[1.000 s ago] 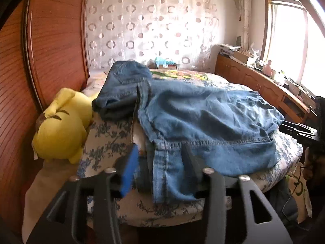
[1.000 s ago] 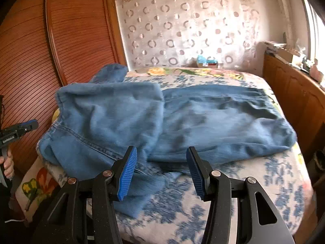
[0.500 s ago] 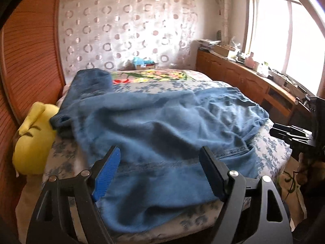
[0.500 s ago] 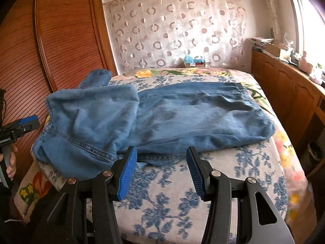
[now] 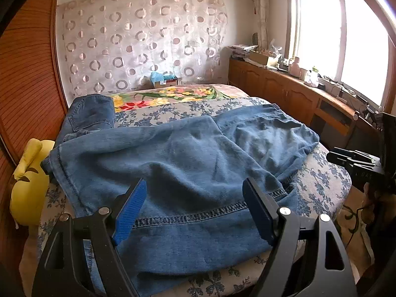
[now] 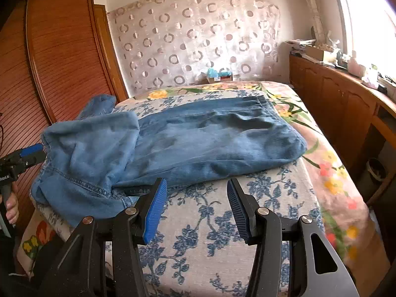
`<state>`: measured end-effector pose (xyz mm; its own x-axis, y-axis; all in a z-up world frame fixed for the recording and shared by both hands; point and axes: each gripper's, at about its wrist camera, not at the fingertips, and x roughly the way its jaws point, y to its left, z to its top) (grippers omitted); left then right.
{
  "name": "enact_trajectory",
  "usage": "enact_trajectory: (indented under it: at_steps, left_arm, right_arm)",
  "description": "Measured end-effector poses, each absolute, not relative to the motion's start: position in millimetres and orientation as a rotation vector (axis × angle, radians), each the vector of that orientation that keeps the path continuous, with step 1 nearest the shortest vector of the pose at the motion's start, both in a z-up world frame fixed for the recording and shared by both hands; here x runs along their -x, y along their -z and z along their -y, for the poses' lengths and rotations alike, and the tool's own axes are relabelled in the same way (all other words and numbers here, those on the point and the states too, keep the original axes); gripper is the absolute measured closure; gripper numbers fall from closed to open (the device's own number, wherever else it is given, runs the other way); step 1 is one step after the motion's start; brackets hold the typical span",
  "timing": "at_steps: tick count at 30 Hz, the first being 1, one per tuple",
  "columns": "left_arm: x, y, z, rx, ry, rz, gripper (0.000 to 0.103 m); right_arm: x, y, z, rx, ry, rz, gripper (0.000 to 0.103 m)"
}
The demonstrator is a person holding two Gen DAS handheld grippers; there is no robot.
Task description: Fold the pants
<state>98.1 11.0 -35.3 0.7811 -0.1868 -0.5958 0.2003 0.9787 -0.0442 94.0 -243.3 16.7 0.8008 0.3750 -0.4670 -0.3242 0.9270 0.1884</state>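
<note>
Blue jeans (image 5: 185, 153) lie across the floral bed (image 5: 321, 180), one part folded over the rest. My left gripper (image 5: 194, 183) hovers open over the stitched edge of that folded part, its pads clear of the cloth. In the right wrist view the jeans (image 6: 198, 136) stretch from the folded flap (image 6: 91, 143) on the left to the right. My right gripper (image 6: 196, 182) stands open just in front of their near edge, above bare sheet, nothing between its fingers. Each gripper also shows in the other's view: the right gripper (image 5: 351, 158) and the left gripper (image 6: 27, 152).
More denim (image 5: 91, 113) lies bunched at the bed's far left corner. A yellow plush toy (image 5: 29, 185) is wedged between the bed and the wooden wardrobe (image 6: 61, 61). Low wooden cabinets (image 5: 284, 91) with clutter run under the window. A hand (image 6: 11, 205) holds the left gripper.
My left gripper let go of the denim edge, its jaws spread wide and it drew back; the cloth now lies flat. My right gripper pulled back off the jeans towards the right.
</note>
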Motion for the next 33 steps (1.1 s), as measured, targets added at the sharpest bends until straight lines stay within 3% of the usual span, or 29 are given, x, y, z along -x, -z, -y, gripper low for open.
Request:
enact_trajectory:
  at_steps: [33]
  left_arm:
    - [-99, 60, 1, 0.009, 0.241, -0.702, 0.023]
  right_arm:
    - [-215, -11, 316, -0.248, -0.145, -0.741, 0.054]
